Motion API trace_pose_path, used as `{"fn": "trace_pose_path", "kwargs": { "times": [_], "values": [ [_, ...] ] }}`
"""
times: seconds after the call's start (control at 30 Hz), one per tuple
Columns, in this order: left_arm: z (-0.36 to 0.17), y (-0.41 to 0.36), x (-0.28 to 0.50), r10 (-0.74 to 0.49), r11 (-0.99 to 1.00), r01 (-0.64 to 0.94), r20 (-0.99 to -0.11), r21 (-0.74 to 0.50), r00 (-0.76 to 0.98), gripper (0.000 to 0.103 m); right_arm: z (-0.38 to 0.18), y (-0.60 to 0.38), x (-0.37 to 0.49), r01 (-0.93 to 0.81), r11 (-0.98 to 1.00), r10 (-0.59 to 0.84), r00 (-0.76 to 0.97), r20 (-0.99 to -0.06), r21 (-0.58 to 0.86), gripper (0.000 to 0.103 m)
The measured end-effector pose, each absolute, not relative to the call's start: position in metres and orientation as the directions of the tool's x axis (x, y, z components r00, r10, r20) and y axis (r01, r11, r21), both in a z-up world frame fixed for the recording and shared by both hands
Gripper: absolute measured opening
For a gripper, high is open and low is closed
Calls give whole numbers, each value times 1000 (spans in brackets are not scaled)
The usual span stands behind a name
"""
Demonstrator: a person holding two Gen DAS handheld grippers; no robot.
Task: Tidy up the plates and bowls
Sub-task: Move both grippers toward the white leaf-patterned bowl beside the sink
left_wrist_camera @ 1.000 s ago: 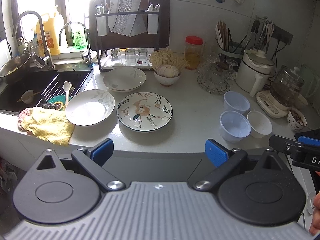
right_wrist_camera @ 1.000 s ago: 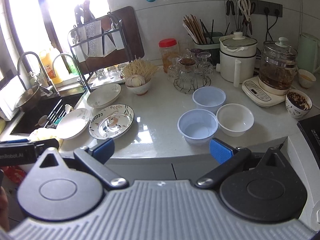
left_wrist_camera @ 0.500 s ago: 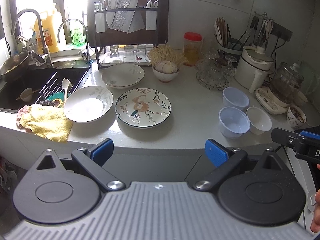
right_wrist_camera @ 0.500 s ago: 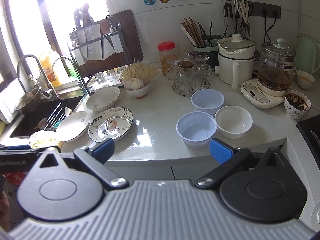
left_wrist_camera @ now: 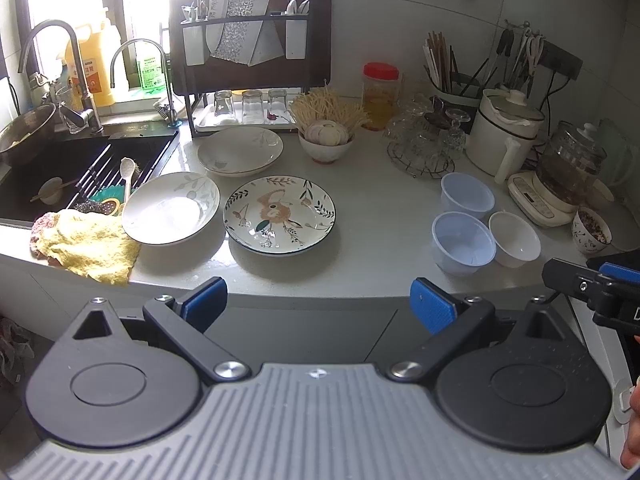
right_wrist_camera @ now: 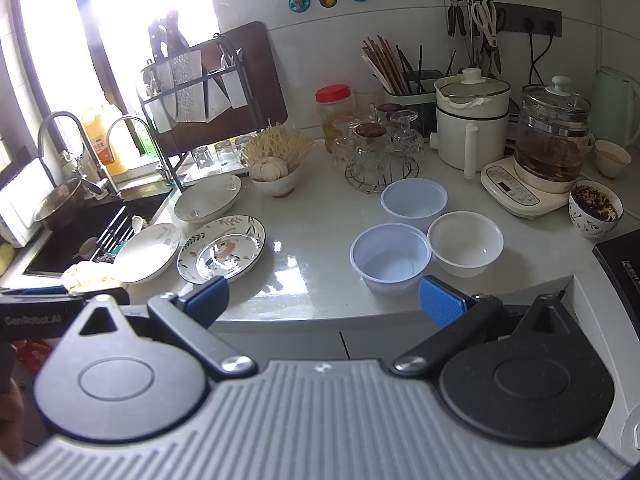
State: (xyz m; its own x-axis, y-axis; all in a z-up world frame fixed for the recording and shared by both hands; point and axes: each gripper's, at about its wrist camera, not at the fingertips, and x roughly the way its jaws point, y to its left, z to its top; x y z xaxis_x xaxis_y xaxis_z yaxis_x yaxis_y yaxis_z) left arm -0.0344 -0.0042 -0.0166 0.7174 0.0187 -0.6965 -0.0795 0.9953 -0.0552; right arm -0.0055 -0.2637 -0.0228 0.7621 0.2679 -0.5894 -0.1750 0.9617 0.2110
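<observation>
A flowered plate [left_wrist_camera: 279, 213] [right_wrist_camera: 222, 248] lies mid-counter. Two white deep plates lie by it: one at its left [left_wrist_camera: 171, 207] [right_wrist_camera: 147, 252], one behind [left_wrist_camera: 240, 150] [right_wrist_camera: 208, 202]. Three small bowls cluster at the right: two pale blue [left_wrist_camera: 463, 242] [left_wrist_camera: 467, 197] [right_wrist_camera: 390, 257] [right_wrist_camera: 414, 202] and one white [left_wrist_camera: 514, 238] [right_wrist_camera: 465, 241]. My left gripper [left_wrist_camera: 319, 303] is open and empty, held off the counter's front edge before the flowered plate. My right gripper [right_wrist_camera: 323, 300] is open and empty before the near blue bowl; it also shows in the left wrist view [left_wrist_camera: 592, 284].
A sink [left_wrist_camera: 60, 168] with utensils is at the left, a yellow cloth [left_wrist_camera: 88, 244] on its corner. A dish rack [left_wrist_camera: 248, 56], a garlic bowl [left_wrist_camera: 326, 145], upturned glasses [left_wrist_camera: 424, 140], a white cooker [left_wrist_camera: 504, 132], a glass kettle [left_wrist_camera: 568, 168] and a patterned cup [left_wrist_camera: 592, 229] line the back and right.
Both grippers have drifted a little; the counter sits slightly higher and nearer in both views. No dish has moved. Both jaws stay open.
</observation>
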Motion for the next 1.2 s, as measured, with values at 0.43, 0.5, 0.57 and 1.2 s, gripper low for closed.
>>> {"fn": "trace_pose_path", "kwargs": {
  "times": [0.43,0.5,0.57,1.2],
  "values": [
    [-11,0,-30,38,995,-93,-698,-41,715,100,-21,-261,-4,-198,957,286,767,-574,211,103],
    [-7,1,-30,53,993,-114,-693,-41,719,100,-21,-261,-3,-204,953,298,761,-577,224,103],
    [-4,1,-31,52,992,-119,-692,-48,720,100,-19,-262,-2,-210,948,312,755,-576,239,103],
    [-6,34,12,-3,999,-26,-698,-32,716,100,-21,-233,23,-184,954,290,764,-577,236,103]
  ]
}}
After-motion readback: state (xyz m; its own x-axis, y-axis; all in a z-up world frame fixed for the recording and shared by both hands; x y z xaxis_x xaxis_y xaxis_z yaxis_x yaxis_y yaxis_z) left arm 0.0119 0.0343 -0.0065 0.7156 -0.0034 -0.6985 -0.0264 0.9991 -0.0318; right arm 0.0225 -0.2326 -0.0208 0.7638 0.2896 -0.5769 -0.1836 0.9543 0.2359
